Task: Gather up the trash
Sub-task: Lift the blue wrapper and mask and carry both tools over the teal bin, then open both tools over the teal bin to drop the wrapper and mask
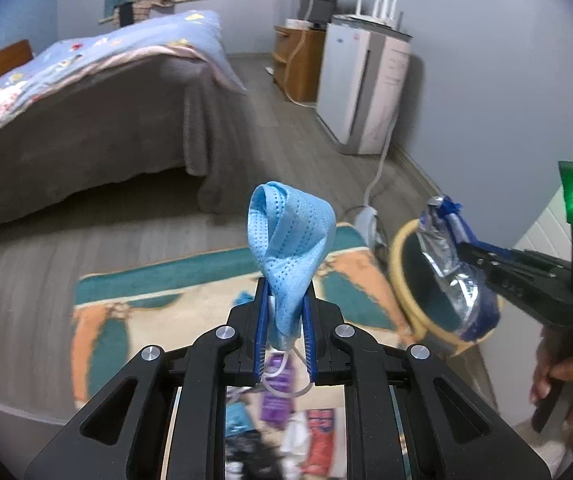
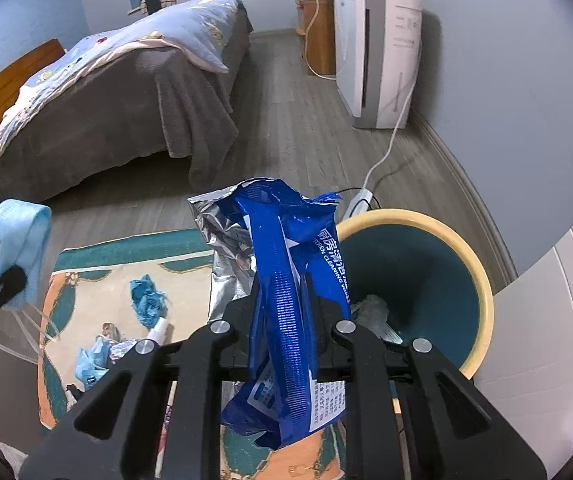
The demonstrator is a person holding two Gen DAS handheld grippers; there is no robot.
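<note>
My left gripper [image 1: 284, 308] is shut on a light blue face mask [image 1: 288, 240], which stands up folded above the fingers with its white ear loop hanging below. My right gripper [image 2: 284, 300] is shut on a blue and silver wipes wrapper [image 2: 282, 280]. It hangs beside the rim of a teal bin with a cream rim [image 2: 482, 280], which has some trash at its bottom. In the left wrist view the right gripper [image 1: 462, 250] holds the wrapper [image 1: 446, 264] right at the bin's mouth [image 1: 400, 276]. The mask [image 2: 20, 236] and left gripper [image 2: 6, 280] show at the left edge of the right wrist view.
More trash lies on the patterned rug [image 2: 86, 292]: a crumpled blue glove [image 2: 148, 300], another mask [image 2: 90, 360], a small white bottle [image 2: 158, 330]. A bed [image 2: 106, 112] stands behind, an air purifier [image 2: 378, 56] and a power strip with cord [image 2: 360, 200] along the right wall.
</note>
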